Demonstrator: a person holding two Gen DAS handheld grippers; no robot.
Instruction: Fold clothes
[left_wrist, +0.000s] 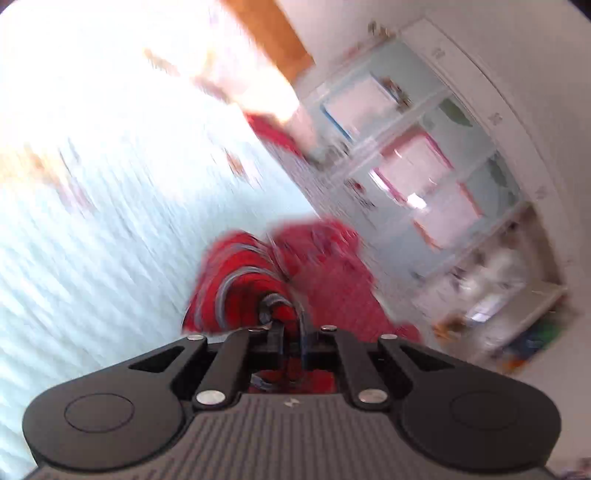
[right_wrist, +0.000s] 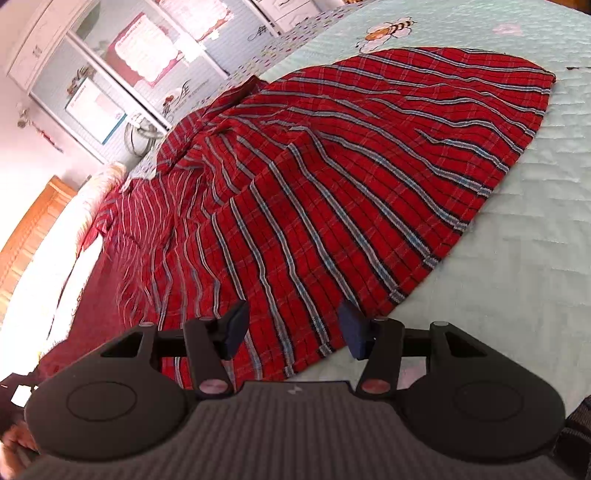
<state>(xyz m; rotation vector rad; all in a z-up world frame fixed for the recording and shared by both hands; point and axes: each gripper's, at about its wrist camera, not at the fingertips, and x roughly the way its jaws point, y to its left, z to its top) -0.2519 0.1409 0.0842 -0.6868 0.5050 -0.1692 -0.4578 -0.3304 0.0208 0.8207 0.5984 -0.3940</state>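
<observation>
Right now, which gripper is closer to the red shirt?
Left. The left gripper is shut on a bunch of the red shirt. The right gripper is open, its fingers just above the shirt's near edge, not gripping it.

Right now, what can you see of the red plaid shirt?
The red plaid shirt is woven cloth with blue, white and dark stripes. It lies spread and creased on the pale quilted bedspread, one straight edge toward the bee print. The left gripper is shut on a bunched fold of it. The right gripper is open over the near hem, with its pads not pressing on the cloth.
</observation>
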